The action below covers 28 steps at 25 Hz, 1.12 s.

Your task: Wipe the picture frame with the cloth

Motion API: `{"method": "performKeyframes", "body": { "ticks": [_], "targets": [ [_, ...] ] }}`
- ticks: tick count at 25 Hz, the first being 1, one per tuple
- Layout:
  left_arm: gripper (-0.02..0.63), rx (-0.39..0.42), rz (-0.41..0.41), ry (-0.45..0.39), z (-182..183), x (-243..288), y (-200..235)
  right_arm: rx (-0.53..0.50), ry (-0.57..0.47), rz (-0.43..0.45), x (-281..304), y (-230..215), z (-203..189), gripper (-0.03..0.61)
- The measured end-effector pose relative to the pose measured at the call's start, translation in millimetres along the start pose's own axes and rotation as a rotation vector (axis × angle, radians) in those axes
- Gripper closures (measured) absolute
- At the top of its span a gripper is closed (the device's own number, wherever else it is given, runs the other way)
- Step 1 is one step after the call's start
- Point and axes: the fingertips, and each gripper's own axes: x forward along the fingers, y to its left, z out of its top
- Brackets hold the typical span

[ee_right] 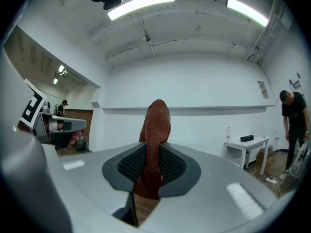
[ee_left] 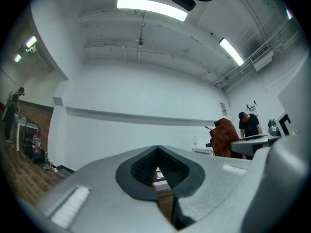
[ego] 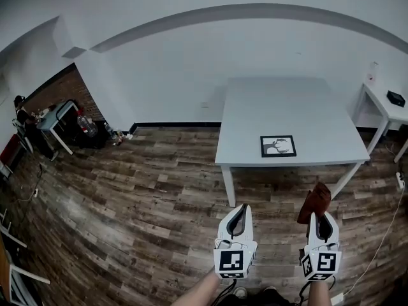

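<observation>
A black picture frame [ego: 278, 146] with a pale print lies flat near the front edge of the white table [ego: 255, 107]. My right gripper [ego: 320, 217] is shut on a rust-brown cloth [ego: 314, 203], which sticks up from between the jaws [ee_right: 156, 130]. It hovers over the floor, short of the table. My left gripper [ego: 238, 213] is beside it, shut with nothing in it [ee_left: 157, 155]. From the left gripper view the cloth [ee_left: 224, 137] shows at the right.
Wood floor [ego: 127, 196] lies between me and the table. A second white table [ego: 389, 104] with a small black object [ego: 396, 98] stands at the right. A desk with clutter [ego: 60, 121] is at the far left. A person in black [ee_right: 293, 125] stands at the right.
</observation>
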Motion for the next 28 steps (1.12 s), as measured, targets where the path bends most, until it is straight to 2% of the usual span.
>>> {"method": "performKeyframes", "body": {
  "ticks": [8, 19, 28],
  "targets": [
    [0.614, 0.012, 0.006, 0.005, -14.2, 80.2, -1.5, 0.019, 0.012, 0.005, 71.7, -38.6, -16.8, 0.483],
    [0.614, 0.005, 0.081, 0.012, -27.2, 209.0, -10.6, 0.047, 0.030, 0.078, 182.1, -102.2, -35.3, 0.483],
    [0.614, 0.017, 0.068, 0.027, -42.3, 269.2, -8.7, 0.079, 0.063, 0.099, 244.0, -120.3, -48.0, 0.483]
  ]
}}
